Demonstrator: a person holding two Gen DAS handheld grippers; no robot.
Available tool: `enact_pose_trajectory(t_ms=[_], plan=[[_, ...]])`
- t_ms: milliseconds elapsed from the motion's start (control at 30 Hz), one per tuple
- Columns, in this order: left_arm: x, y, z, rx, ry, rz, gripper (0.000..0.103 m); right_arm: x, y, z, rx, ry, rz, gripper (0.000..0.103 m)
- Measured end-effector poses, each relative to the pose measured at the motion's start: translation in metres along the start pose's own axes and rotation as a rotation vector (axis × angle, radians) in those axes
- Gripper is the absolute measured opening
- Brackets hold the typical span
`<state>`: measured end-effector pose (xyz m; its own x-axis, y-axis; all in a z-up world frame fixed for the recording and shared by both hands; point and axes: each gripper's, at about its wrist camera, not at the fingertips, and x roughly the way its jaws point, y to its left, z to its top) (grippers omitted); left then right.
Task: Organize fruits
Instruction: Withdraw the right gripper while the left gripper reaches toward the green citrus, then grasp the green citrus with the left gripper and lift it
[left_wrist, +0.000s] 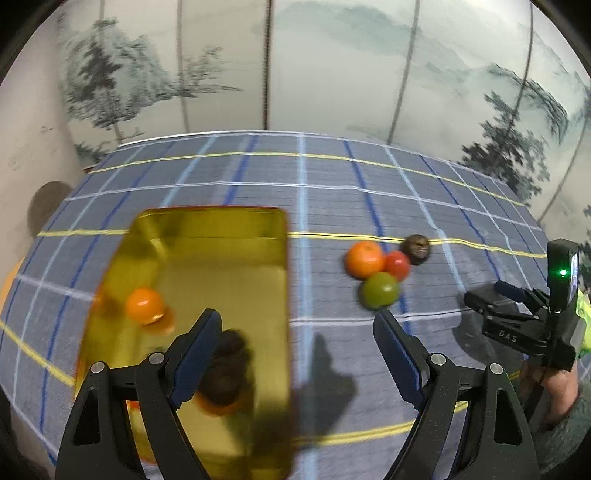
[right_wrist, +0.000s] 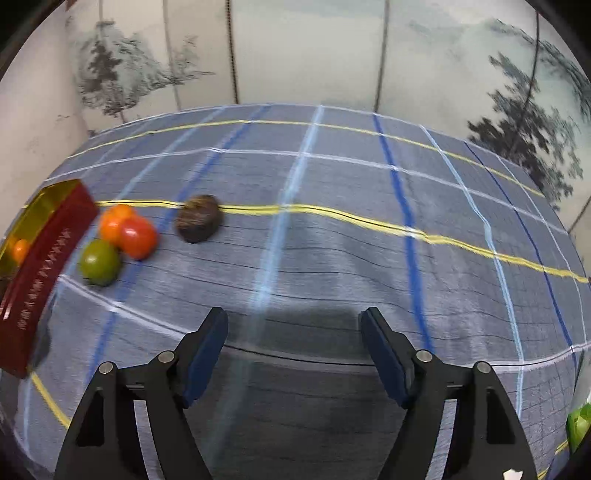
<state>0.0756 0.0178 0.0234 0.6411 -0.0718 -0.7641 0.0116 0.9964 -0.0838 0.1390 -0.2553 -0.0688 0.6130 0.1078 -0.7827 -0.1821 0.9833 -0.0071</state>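
Both grippers released, L gripper (left_wrist: 297, 328) over gold tray (left_wrist: 236, 258) w/ small orange (left_wrist: 144, 305), R gripper (right_wrist: 293, 325) above table (right_wrist: 332, 258).

Shiny gold tray on matt woven cloth

Tray (left_wrist: 221, 258) inside mirror-glossy gold, outer wall glossy red (right_wrist: 44, 258); tablecloth (left_wrist: 332, 184) matt, ribbed weave; orange (left_wrist: 365, 259), red fruit (left_wrist: 398, 264), green fruit (left_wrist: 380, 291) smooth, slight sheen; brown fruit (right_wrist: 198, 223) rough, dull; gripper pads (right_wrist: 205, 354) matt blue rubbery, arms matt black plastic.
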Motion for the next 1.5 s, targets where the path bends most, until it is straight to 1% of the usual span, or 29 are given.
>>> enact_pose_trajectory(t_ms=[67, 100, 167, 233, 300, 433, 567, 733, 800, 900, 967, 1033, 1200, 1367, 1433, 1500], plan=[[0.008, -0.014, 0.004, 0.017, 0.007, -0.013, 0.085, 0.003, -0.01, 0.0, 0.006, 0.001, -0.008, 0.076], [0.013, -0.02, 0.006, 0.025, 0.012, -0.015, 0.085, 0.005, -0.014, 0.001, 0.011, 0.006, -0.008, 0.08], [0.023, -0.031, 0.008, 0.04, 0.028, -0.02, 0.085, 0.007, -0.021, 0.002, 0.022, 0.006, 0.002, 0.083], [0.032, -0.04, 0.008, 0.05, 0.045, -0.024, 0.085, 0.009, -0.026, 0.003, 0.013, 0.013, -0.014, 0.087], [0.042, -0.046, 0.007, 0.053, 0.063, -0.028, 0.085, 0.011, -0.029, 0.002, 0.006, 0.019, -0.007, 0.09], [0.056, -0.053, 0.004, 0.049, 0.088, -0.036, 0.084, 0.015, -0.035, 0.004, 0.013, 0.036, -0.008, 0.102], [0.068, -0.06, 0.003, 0.073, 0.098, -0.031, 0.083, 0.015, -0.035, 0.003, 0.013, 0.038, -0.009, 0.102], [0.08, -0.065, 0.005, 0.078, 0.102, -0.029, 0.077, 0.015, -0.034, 0.003, 0.013, 0.039, -0.008, 0.103], [0.083, -0.066, 0.006, 0.085, 0.093, -0.011, 0.075, 0.015, -0.034, 0.003, 0.013, 0.039, -0.008, 0.103], [0.085, -0.068, 0.007, 0.091, 0.097, -0.023, 0.068, 0.015, -0.034, 0.003, 0.013, 0.039, -0.008, 0.103], [0.087, -0.069, 0.006, 0.094, 0.103, -0.027, 0.067, 0.015, -0.034, 0.004, 0.013, 0.039, -0.008, 0.103], [0.089, -0.071, 0.005, 0.107, 0.104, -0.025, 0.061, 0.015, -0.034, 0.004, 0.013, 0.039, -0.008, 0.103], [0.097, -0.071, 0.006, 0.097, 0.121, -0.039, 0.055, 0.015, -0.034, 0.004, 0.013, 0.04, -0.008, 0.103], [0.103, -0.069, 0.008, 0.075, 0.137, -0.049, 0.044, 0.015, -0.034, 0.004, 0.013, 0.04, -0.008, 0.103], [0.104, -0.068, 0.009, 0.073, 0.132, -0.051, 0.038, 0.015, -0.034, 0.004, 0.013, 0.04, -0.008, 0.103], [0.104, -0.068, 0.009, 0.073, 0.133, -0.053, 0.037, 0.015, -0.034, 0.004, 0.013, 0.04, -0.008, 0.103]])
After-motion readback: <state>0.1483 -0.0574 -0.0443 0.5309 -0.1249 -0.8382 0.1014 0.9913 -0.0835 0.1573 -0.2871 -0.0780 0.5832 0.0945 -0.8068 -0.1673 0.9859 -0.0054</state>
